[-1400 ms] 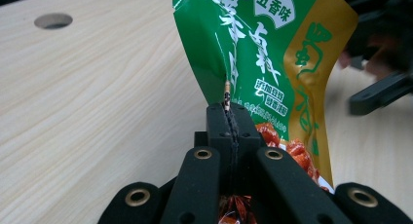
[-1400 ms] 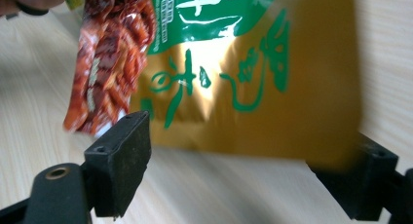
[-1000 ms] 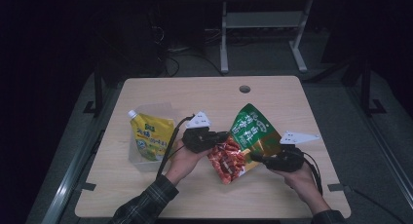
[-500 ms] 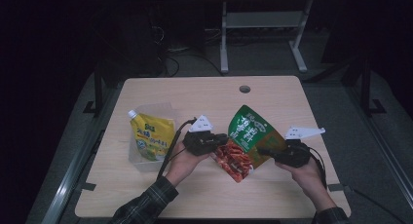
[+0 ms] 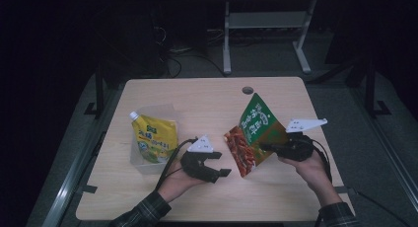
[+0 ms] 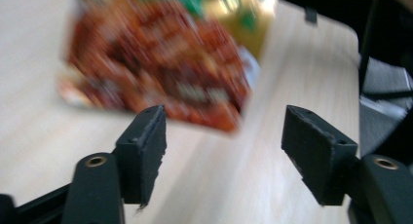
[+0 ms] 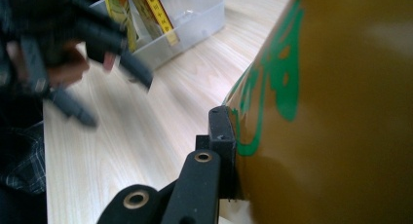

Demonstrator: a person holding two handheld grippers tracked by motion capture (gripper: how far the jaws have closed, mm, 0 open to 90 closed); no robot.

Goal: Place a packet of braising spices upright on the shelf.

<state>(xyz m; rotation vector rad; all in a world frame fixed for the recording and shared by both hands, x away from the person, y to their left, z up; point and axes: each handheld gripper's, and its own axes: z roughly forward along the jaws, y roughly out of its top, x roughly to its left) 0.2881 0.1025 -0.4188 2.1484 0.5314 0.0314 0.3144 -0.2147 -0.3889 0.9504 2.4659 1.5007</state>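
Wooden table (image 5: 207,101), dark room beyond: clear bin (image 5: 143,160) near its left edge with a yellow pouch (image 5: 155,140) in it. My right gripper (image 5: 271,149) pinches the green-and-red bag (image 5: 254,133), lifted over the table's right half. My left gripper (image 5: 219,168) stands wide, holding nothing, just beside the bag.

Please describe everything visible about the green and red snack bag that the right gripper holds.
The glossy foil snack bag has a green upper part with pale lettering, a red lower part picturing food, and a gold back. It is tilted and lifted, its lower corner near the wooden table. The right gripper clamps its edge; the open left gripper is apart from it.
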